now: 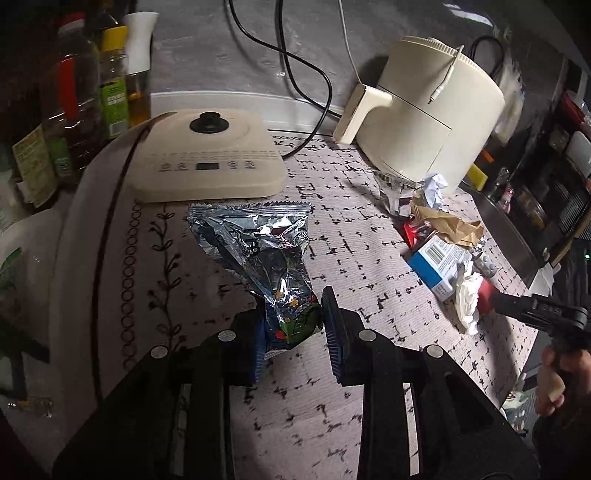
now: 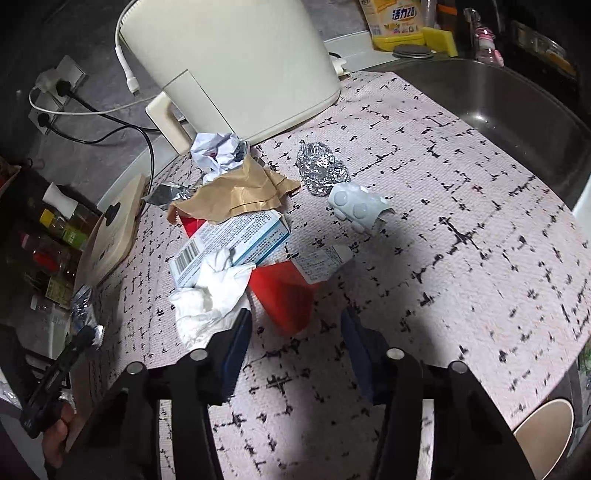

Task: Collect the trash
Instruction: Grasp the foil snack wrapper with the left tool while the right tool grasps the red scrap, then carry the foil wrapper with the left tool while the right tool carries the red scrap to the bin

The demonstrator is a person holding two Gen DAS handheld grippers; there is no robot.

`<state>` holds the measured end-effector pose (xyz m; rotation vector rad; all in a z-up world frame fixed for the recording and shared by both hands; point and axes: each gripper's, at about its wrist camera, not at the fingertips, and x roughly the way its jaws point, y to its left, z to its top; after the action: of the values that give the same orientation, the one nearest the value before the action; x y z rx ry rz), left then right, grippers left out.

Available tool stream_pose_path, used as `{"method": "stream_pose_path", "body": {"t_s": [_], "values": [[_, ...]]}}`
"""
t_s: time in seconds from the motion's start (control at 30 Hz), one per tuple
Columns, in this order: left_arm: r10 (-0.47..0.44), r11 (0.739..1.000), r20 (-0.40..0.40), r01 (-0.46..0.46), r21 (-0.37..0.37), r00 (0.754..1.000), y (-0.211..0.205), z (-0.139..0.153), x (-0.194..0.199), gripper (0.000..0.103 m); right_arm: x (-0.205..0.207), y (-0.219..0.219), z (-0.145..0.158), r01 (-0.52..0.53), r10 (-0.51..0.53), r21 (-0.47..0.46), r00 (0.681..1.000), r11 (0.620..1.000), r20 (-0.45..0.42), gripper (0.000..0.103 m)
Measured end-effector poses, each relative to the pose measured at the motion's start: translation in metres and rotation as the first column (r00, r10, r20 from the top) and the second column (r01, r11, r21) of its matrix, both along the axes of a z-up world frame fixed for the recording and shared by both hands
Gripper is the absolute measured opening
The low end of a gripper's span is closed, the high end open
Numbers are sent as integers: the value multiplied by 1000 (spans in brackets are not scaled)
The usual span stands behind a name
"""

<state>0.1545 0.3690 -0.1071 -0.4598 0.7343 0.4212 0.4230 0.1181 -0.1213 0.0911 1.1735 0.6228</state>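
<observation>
my left gripper (image 1: 291, 325) jaws clamped on a foil snack bag (image 1: 258, 251), right gripper (image 2: 295, 332) jaws loose over red wrapper (image 2: 284, 295), table (image 2: 461, 206) under a speckled mat, steel sink (image 2: 517, 110) alongside, grey wall (image 1: 207, 48) behind

Yellow carton (image 2: 397, 22) behind the sink: showing red characters "活力28"; smaller print below it staying illegible.

Blue-and-white box (image 2: 236, 240) in the trash pile: carrying a barcode on a white label and blocks of fine print, none readable. Same box (image 1: 439, 258) in the left view: showing the barcode only.

Small white packet (image 2: 321, 262) beside it: bearing tiny printed lines, too small to read.

Cooker base (image 1: 207, 155): displaying a row of round icons and a dark display window, no characters legible.

Bottles (image 1: 114, 107) at left: wearing green and yellow labels, text blurring out.
</observation>
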Motion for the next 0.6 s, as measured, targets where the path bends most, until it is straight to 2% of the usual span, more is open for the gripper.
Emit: {"method": "stream_pose_path", "body": {"t_s": [0.1, 0.13, 0.33, 0.6], "values": [[1, 1000, 0, -1, 9, 1000, -4, 2, -6, 28, 1, 4, -5, -34, 34, 22, 999, 999, -27, 9], [-3, 1000, 2, 3, 11, 1000, -6, 3, -6, 28, -2, 4, -2, -45, 45, 19, 999, 999, -8, 4], [-51, 998, 23, 50, 26, 998, -31, 11, 5, 28, -20, -14, 19, -76, 74, 20, 995, 997, 60, 4], [-197, 980, 66, 195, 46, 978, -100, 32, 42, 28, -40, -97, 46, 17, -22, 59, 996, 998, 89, 4]]}}
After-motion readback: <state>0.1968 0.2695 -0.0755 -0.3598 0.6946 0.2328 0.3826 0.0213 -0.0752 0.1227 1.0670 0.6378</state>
